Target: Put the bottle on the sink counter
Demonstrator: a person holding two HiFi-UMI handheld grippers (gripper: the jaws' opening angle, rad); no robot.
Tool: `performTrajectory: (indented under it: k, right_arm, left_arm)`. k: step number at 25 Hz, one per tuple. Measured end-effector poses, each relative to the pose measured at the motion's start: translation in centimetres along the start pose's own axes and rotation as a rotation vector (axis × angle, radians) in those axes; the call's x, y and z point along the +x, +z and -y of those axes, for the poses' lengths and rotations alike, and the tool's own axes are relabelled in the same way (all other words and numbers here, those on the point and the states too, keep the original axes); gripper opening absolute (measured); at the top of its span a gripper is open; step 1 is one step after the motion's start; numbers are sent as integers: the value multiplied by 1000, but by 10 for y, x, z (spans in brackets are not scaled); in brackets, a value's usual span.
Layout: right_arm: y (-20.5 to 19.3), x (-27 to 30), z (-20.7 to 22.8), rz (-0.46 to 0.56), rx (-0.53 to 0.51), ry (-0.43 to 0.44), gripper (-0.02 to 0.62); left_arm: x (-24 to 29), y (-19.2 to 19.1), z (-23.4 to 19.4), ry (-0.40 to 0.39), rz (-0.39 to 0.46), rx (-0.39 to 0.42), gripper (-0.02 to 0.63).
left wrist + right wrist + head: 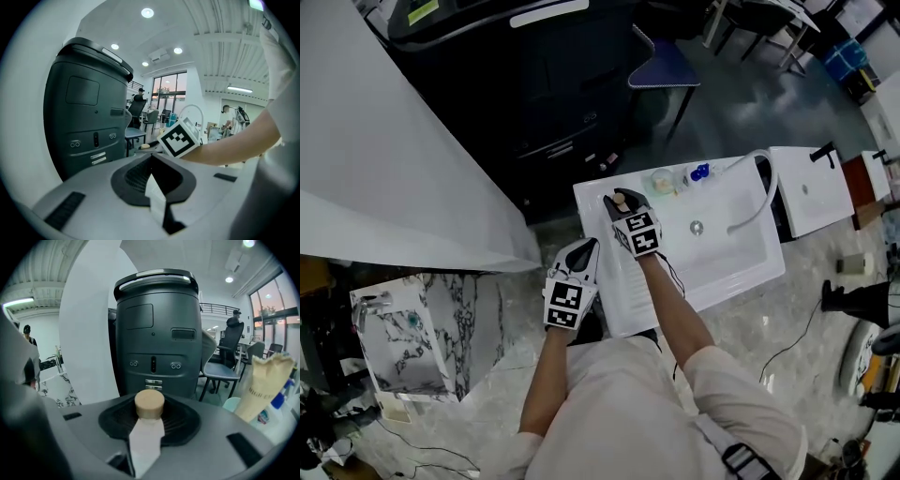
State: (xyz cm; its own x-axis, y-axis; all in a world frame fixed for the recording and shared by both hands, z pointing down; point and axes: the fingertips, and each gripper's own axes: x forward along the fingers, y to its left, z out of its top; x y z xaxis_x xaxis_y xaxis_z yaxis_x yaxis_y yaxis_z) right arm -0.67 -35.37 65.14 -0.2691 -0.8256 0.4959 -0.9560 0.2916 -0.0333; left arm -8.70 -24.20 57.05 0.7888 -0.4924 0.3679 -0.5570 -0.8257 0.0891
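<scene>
The white sink counter [617, 298] stands on a grey, stone-look floor [534, 328]. It has a flat part on the left and a deep bowl [722, 246] on the right, with a round drain [697, 227] in the bottom. A bent white tap [757, 192] curves over the bowl. Along the back edge sit a pale round cup [663, 181] and little bottles with blue tops [699, 172], close together. On the floor nearby stand a smaller white sink [806, 192] and a marble one [403, 328]. A thin black wire [795, 330] lies on the floor.
</scene>
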Motion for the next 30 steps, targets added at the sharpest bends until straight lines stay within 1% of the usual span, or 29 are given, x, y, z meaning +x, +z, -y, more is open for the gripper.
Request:
performTrajectory:
  k: [4,8,13,17,22,30]
  right_arm:
    - [-1,10,5,3,-16,-6,115]
    - [-6,16,6,-4,-18,-1,114]
    - [-1,24,10,36,7,-3,115]
    - [-2,34,6,50,12,15,115]
    - [-9,38,10,51,7,17,115]
    - [-11,38,9,86,20,29,115]
  left_arm:
    - [1,-6,-1,-1,-14,1,6]
    - [-3,-14,-4,10,-23,-15,6]
    - [-5,-23,-9,22,-45,-8,6]
    - [-11,-30,-14,38,-63,-21,6]
    - [-10,-30,-14,39,-60,-26,6]
    - [-9,-30,-17,47,-55,-37,6]
